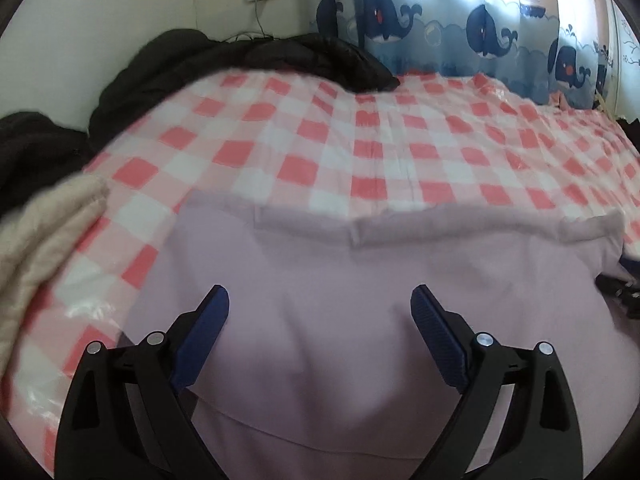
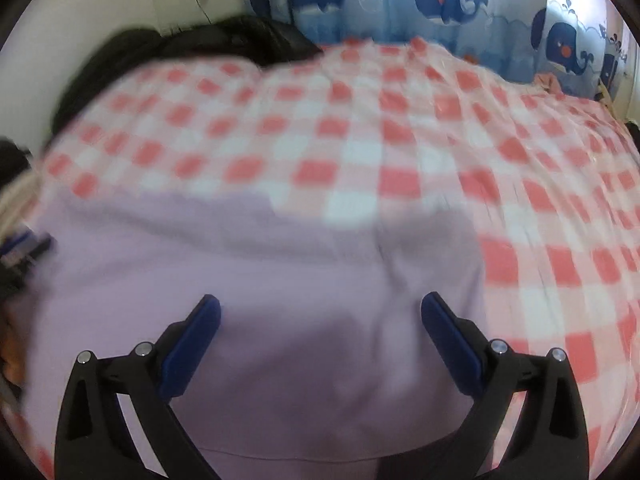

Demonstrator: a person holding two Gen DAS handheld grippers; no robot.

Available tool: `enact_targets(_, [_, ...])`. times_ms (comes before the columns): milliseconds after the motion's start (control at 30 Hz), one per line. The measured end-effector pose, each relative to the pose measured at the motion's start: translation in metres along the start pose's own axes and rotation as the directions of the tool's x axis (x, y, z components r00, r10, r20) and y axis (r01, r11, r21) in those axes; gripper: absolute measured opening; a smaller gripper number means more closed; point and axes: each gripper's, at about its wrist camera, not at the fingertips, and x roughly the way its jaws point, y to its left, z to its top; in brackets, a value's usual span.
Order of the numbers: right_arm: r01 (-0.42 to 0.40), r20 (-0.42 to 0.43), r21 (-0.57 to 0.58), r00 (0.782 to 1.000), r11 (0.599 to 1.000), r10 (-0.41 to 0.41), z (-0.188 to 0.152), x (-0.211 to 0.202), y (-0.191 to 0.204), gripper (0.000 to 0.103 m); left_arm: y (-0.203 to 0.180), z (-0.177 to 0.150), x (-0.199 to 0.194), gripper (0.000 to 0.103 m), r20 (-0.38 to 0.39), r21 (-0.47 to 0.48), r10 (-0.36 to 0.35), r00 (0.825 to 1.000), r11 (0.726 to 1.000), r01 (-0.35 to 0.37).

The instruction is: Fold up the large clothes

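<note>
A pale lilac garment [image 1: 360,300] lies spread on a bed with a pink and white checked cover [image 1: 320,140]. Its far edge shows a folded band. My left gripper [image 1: 320,300] is open and empty, held just above the garment's left half. In the right wrist view the same garment [image 2: 240,280] fills the lower left, with its right edge near the right finger. My right gripper [image 2: 320,312] is open and empty above it. The right wrist view is motion-blurred.
A beige knitted garment [image 1: 36,240] lies at the left edge of the bed. Dark clothes [image 1: 240,60] are piled at the back by the wall. A whale-print curtain [image 1: 460,20] hangs behind the bed. The other gripper shows dark at the right edge [image 1: 624,296].
</note>
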Motion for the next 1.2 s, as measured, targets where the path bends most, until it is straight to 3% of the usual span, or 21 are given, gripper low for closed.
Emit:
enact_targets(67, [-0.062,0.010,0.053,0.998,0.997,0.061,-0.005,0.006,-0.012,0.098,0.005,-0.006,0.008,0.088,-0.022,-0.033,-0.014,1.000,0.999,0.013])
enact_targets(133, [-0.041,-0.004,0.046,0.999,0.998,0.041,0.001,-0.001,-0.009,0.097,0.003,-0.009,0.006,0.088,-0.008,-0.024,0.009,1.000,1.000,-0.009])
enact_targets(200, [-0.017,0.042,0.012,0.999,1.000,0.016,0.009,-0.020,0.004,0.097,0.003,-0.012,0.004,0.088,0.003,-0.021,0.009,1.000,1.000,-0.009])
enact_targets(267, [-0.044,0.102,-0.028,0.994,0.999,0.046,0.025,-0.039,0.027,0.097,0.004,-0.015,0.003,0.088,0.012,-0.025,0.007,1.000,1.000,-0.007])
enact_targets(333, [-0.083,0.110,-0.059,0.990,0.995,0.089,0.043,-0.039,0.049,0.097,0.005,-0.016,0.003,0.088,0.018,-0.031,0.003,1.000,1.000,-0.002])
enact_targets(433, [-0.091,0.072,-0.122,0.992,0.988,0.101,0.068,-0.007,0.092,0.097,0.007,-0.016,0.002,0.088,0.023,-0.042,-0.007,1.000,0.999,0.008])
enact_targets(533, [-0.054,-0.030,-0.136,0.998,0.989,0.050,0.070,0.055,0.109,0.097,0.010,-0.018,0.001,0.088,0.036,-0.054,-0.016,0.999,0.998,0.018])
enact_targets(567, [-0.062,-0.097,-0.118,0.994,0.991,0.051,0.064,0.083,0.108,0.098,0.010,-0.018,0.000,0.088,0.041,-0.060,-0.023,0.999,0.998,0.025])
enact_targets(600, [-0.067,-0.100,-0.107,0.993,0.992,0.057,0.060,0.092,0.107,0.098,0.011,-0.017,-0.001,0.088,0.048,-0.064,-0.033,0.998,0.997,0.036])
enact_targets(700, [-0.053,-0.083,-0.121,0.996,0.991,0.043,0.056,0.087,0.108,0.098,0.012,-0.020,0.001,0.089,0.045,-0.068,-0.040,0.998,0.997,0.043])
enact_targets(800, [-0.102,-0.122,-0.087,0.988,0.991,0.091,0.060,0.077,0.098,0.097,0.011,-0.023,0.002,0.090,0.044,-0.060,-0.035,0.998,0.997,0.038])
enact_targets(900, [-0.124,-0.070,-0.102,0.991,0.987,0.118,0.060,0.043,0.091,0.097,0.012,-0.024,0.001,0.090,0.046,-0.067,-0.041,0.998,0.997,0.044])
enact_targets(967, [-0.087,-0.014,-0.124,0.996,0.988,0.086,0.053,0.015,0.082,0.097,0.012,-0.024,0.001,0.090,0.050,-0.071,-0.046,0.998,0.996,0.050])
enact_targets(1033, [0.009,0.058,-0.124,0.998,0.992,-0.002,0.039,-0.011,0.060,0.097,0.012,-0.024,0.002,0.091,0.051,-0.072,-0.048,0.998,0.996,0.052])
enact_targets(1100, [0.077,0.067,-0.089,0.995,0.993,-0.071,0.024,-0.013,0.032,0.097,0.013,-0.025,0.001,0.091,0.051,-0.074,-0.053,0.997,0.996,0.057])
enact_targets(1200, [-0.022,0.031,0.018,0.999,1.000,0.022,0.004,0.014,-0.002,0.098,0.010,-0.025,-0.001,0.092,0.056,-0.078,-0.067,0.996,0.994,0.072])
